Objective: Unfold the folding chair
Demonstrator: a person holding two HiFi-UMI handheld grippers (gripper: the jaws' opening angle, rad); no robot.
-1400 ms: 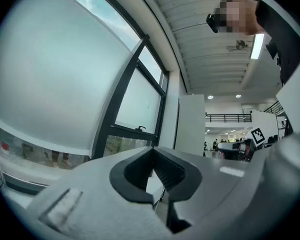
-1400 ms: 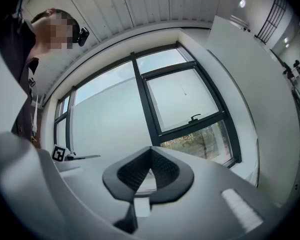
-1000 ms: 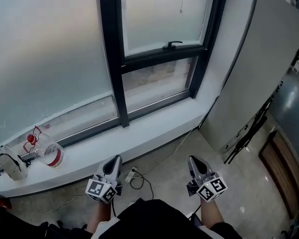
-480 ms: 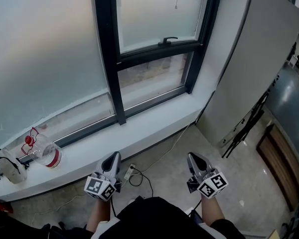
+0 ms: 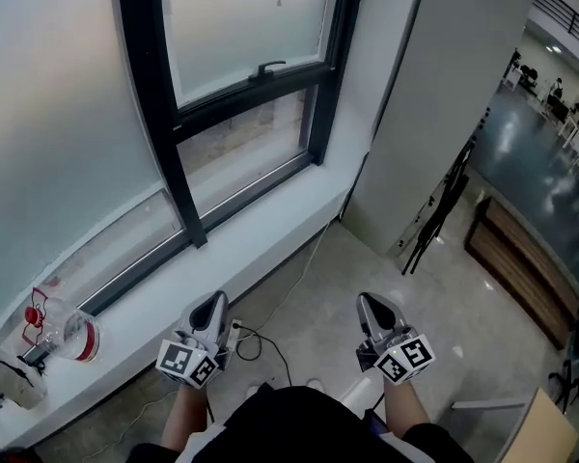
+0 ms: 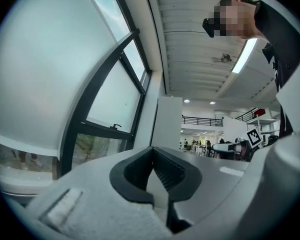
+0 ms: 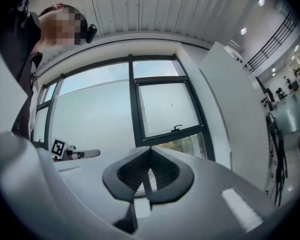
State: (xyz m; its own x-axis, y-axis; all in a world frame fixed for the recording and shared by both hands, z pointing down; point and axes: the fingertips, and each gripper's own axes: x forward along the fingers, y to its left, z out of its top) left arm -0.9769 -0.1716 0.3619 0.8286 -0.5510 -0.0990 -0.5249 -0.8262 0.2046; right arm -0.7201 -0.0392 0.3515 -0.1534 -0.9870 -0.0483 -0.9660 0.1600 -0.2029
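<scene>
The folding chair is a thin black frame, folded flat, leaning upright against a white panel at the right, well beyond both grippers. It also shows at the right edge of the right gripper view as the folding chair. My left gripper and right gripper are held side by side low in the head view, over the floor, pointing towards the window. Both are shut with nothing between the jaws: the left gripper and right gripper show only closed dark pads.
A white window sill runs below a black-framed window. A clear bottle with a red cap lies on the sill at the left. A power strip and cable lie on the floor. A wooden bench stands at the right.
The head view has swung to the right: the window and sill slid left, and the folded chair and panel came nearer the middle. Both grippers stayed shut and shifted slightly.
</scene>
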